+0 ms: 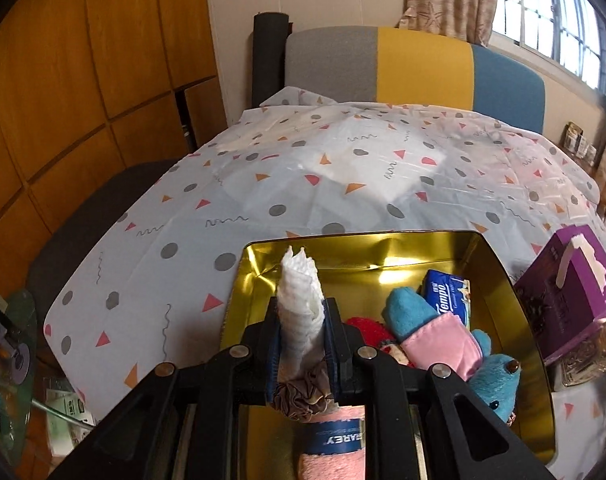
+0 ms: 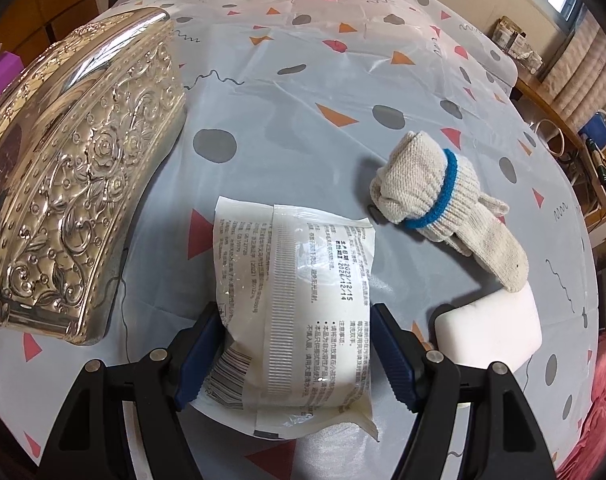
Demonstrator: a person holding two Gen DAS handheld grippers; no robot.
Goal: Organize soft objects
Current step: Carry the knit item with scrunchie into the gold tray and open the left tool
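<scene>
My left gripper (image 1: 303, 308) is shut on a rolled white cloth (image 1: 301, 276), which sticks up between its pads over the near left part of an open gold tin (image 1: 363, 237). Inside the tin lie a blue and pink plush toy (image 1: 415, 314), a blue Tempo tissue pack (image 1: 449, 294), a red fuzzy item (image 1: 363, 326), a brownish scrunchie (image 1: 303, 398) and a pink rolled towel (image 1: 335, 444). My right gripper (image 2: 295, 354) points down at the table, its blue pads pressed on both sides of a white plastic-wrapped packet (image 2: 299, 280).
An embossed silver box (image 2: 83, 184) stands left of the packet. A knit work glove with a blue band (image 2: 443, 200) and a white foam block (image 2: 491, 328) lie to its right. A purple tissue box (image 1: 563, 292) sits right of the tin. The patterned tablecloth (image 1: 303, 168) covers the table.
</scene>
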